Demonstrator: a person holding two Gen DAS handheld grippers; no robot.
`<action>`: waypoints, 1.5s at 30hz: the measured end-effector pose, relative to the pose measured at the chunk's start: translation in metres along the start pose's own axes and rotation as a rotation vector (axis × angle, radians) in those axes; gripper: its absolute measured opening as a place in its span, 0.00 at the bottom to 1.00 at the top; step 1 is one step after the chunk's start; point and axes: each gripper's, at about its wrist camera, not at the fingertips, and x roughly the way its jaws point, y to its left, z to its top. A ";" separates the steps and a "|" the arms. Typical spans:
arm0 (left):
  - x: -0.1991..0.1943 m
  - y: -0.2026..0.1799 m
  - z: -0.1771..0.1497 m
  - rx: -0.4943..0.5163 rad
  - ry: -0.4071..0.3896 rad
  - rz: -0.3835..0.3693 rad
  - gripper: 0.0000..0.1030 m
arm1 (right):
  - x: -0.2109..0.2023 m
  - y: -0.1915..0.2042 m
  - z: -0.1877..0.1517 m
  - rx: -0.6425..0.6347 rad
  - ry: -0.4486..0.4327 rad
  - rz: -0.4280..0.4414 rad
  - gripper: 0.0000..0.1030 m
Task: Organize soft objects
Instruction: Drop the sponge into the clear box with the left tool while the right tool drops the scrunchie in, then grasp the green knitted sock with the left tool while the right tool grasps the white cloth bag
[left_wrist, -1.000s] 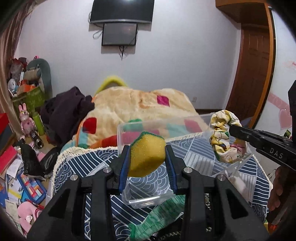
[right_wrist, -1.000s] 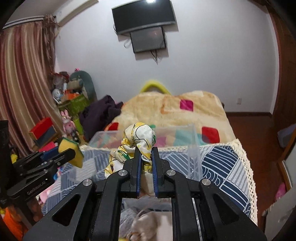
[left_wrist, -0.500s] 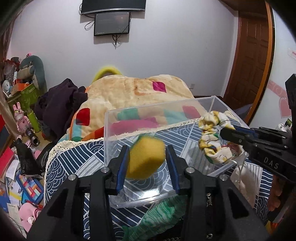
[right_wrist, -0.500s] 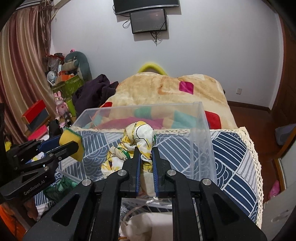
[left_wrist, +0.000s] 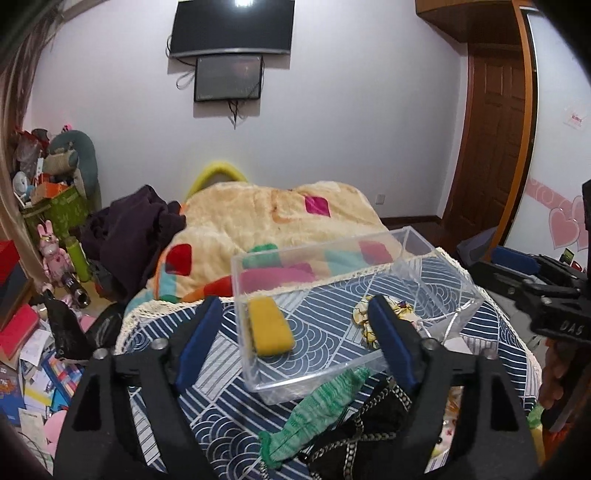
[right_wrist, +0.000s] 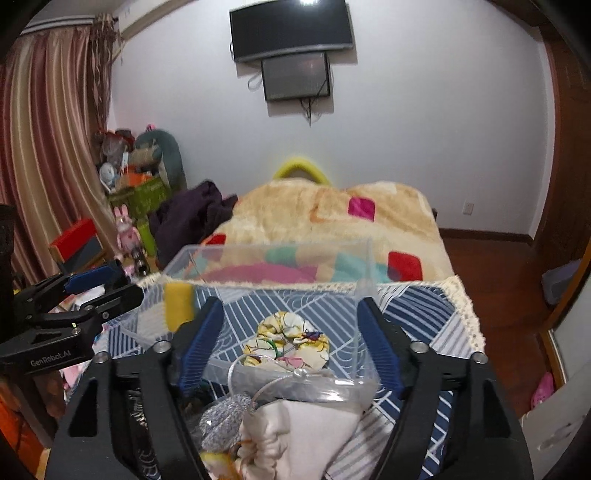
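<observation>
A clear plastic box (left_wrist: 436, 254) stands on the blue patterned cloth; it also shows in the right wrist view (right_wrist: 365, 354). A yellow sponge (left_wrist: 270, 327) lies in its left end, and shows in the right wrist view (right_wrist: 178, 300). A yellow floral scrunchie (right_wrist: 286, 341) lies in its right part, partly hidden behind a finger in the left wrist view (left_wrist: 361, 320). My left gripper (left_wrist: 295, 343) is open and empty, just short of the box. My right gripper (right_wrist: 290, 349) is open and empty over the box's near edge.
A green knitted sock (left_wrist: 317, 406) and a black chain-strap item (left_wrist: 369, 428) lie in front of the box. A white drawstring pouch (right_wrist: 291, 432) and silver fabric (right_wrist: 221, 424) lie near the right gripper. A blanketed bed (left_wrist: 258, 221) lies behind, with floor clutter (left_wrist: 33, 332) at left.
Both grippers have opened. The sponge dropped from my left gripper into the box, and the scrunchie dropped from my right gripper into the box. Both grippers have drawn back a little.
</observation>
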 end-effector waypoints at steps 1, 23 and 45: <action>-0.004 0.001 -0.001 0.002 -0.004 0.004 0.84 | -0.006 -0.002 -0.001 0.001 -0.010 0.000 0.75; 0.029 0.004 -0.072 0.018 0.201 -0.060 0.60 | 0.027 -0.018 -0.089 0.051 0.236 0.044 0.69; 0.002 0.001 -0.060 0.006 0.138 -0.118 0.09 | -0.022 -0.016 -0.077 0.056 0.105 0.088 0.12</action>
